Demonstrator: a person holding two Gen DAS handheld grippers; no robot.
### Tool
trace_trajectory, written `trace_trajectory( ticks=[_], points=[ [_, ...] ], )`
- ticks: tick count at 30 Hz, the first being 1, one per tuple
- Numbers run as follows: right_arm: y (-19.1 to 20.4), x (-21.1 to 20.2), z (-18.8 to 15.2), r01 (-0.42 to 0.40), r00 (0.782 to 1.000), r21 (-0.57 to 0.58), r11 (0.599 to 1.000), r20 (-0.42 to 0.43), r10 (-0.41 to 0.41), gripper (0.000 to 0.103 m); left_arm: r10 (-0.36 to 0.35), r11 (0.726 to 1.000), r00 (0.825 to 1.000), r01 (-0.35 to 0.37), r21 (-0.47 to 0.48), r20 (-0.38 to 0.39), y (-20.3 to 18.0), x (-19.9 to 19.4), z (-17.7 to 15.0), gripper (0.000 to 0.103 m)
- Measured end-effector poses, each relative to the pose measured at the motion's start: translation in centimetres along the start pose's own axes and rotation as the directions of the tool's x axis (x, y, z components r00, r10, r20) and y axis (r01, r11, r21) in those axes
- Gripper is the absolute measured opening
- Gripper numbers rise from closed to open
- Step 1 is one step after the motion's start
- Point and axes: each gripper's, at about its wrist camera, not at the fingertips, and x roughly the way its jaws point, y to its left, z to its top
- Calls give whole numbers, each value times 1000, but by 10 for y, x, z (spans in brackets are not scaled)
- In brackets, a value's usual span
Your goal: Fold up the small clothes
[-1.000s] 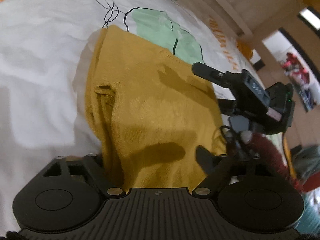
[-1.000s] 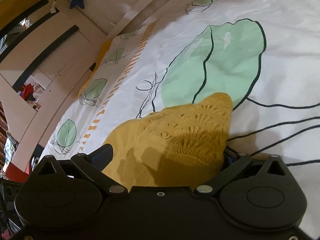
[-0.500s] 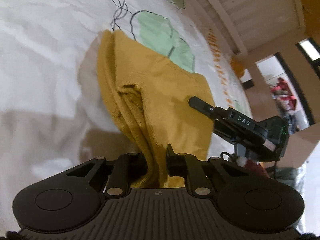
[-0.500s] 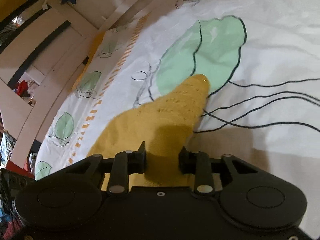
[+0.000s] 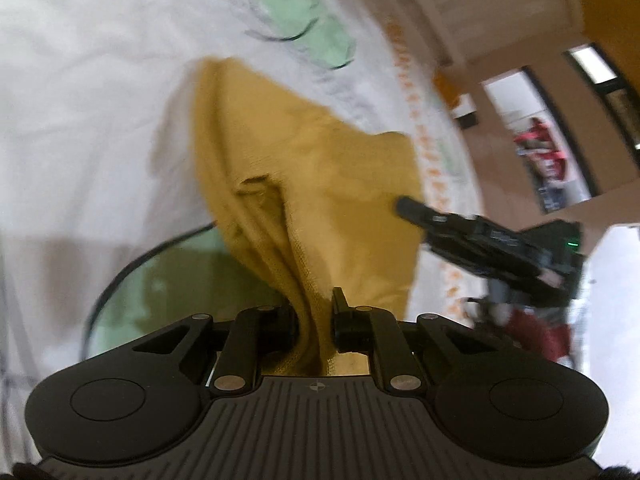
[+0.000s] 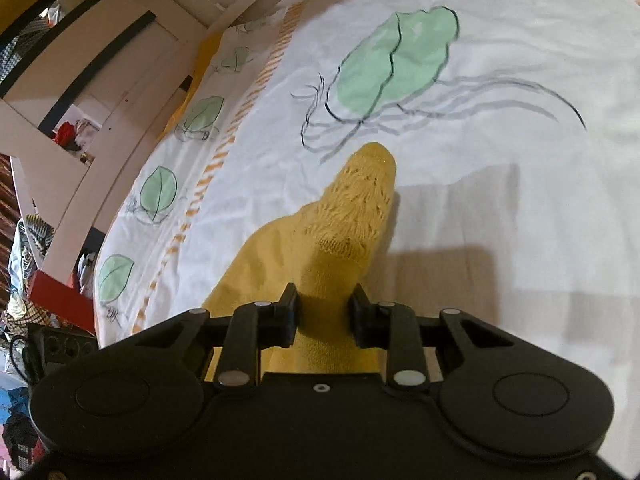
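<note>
With the left gripper (image 5: 314,322) pinching a thin bunch of the yellow knit (image 5: 304,184) and the right gripper (image 6: 325,316) closing on a thicker wad, both are lifting its near edge off the bed (image 6: 500,152), risking slippage or a skewed fold.

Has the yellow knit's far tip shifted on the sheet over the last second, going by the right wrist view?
Yes. The yellow knit tip lay on the green leaf print a second ago; now it sits below it, clear of the leaf, drawn toward the right gripper.

Leaf-print bedspread (image 6: 500,208), white slatted bedframe (image 6: 80,216)
</note>
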Motion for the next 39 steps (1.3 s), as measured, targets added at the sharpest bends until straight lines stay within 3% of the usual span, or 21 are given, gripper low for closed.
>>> trace_trajectory(
  ticks=[3, 6, 8, 12, 17, 21, 23, 29, 32, 34, 36, 39],
  points=[
    [-4, -6, -17, 82, 996, -10, 997, 21, -81, 41, 130, 991, 991, -130, 35, -16, 7, 4, -9, 16],
    [-6, -9, -28, 206, 978, -54, 977, 35, -204, 44, 171, 984, 985, -170, 58, 0, 10, 2, -16, 18],
    [-9, -14, -33, 240, 970, -53, 969, 57, -237, 55, 209, 973, 978, -209, 95, 15, 6, 1, -18, 19],
    [1, -28, -37, 277, 955, -99, 956, 142, -262, 55, 278, 936, 960, -281, 212, 47, -16, -9, -24, 20],
    [25, -37, -29, 293, 933, -205, 934, 274, -232, 61, 251, 903, 951, -298, 309, 182, -52, -35, -12, 22],
    [41, -25, -22, 300, 934, -290, 909, 283, -218, 58, 247, 882, 928, -335, 332, 279, -71, -29, 20, 24],
    [49, -14, -19, 303, 937, -329, 894, 276, -215, 50, 254, 877, 923, -346, 334, 290, -75, -15, 32, 24],
    [60, 18, -15, 296, 947, -403, 866, 245, -210, 46, 257, 886, 923, -343, 312, 284, -72, 26, 49, 24],
    [52, 41, -12, 317, 946, -414, 853, 199, -255, 46, 268, 884, 927, -344, 315, 262, -66, 36, 51, 26],
    [35, 59, -8, 323, 946, -383, 865, 126, -297, 46, 275, 879, 926, -351, 323, 259, -65, 45, 55, 26],
    [21, 63, -9, 296, 955, -338, 894, 123, -269, 46, 277, 873, 923, -357, 331, 266, -64, 55, 62, 27],
    [26, 64, -11, 305, 952, -367, 879, 123, -279, 47, 266, 880, 924, -348, 321, 273, -61, 66, 69, 30]
  ],
)
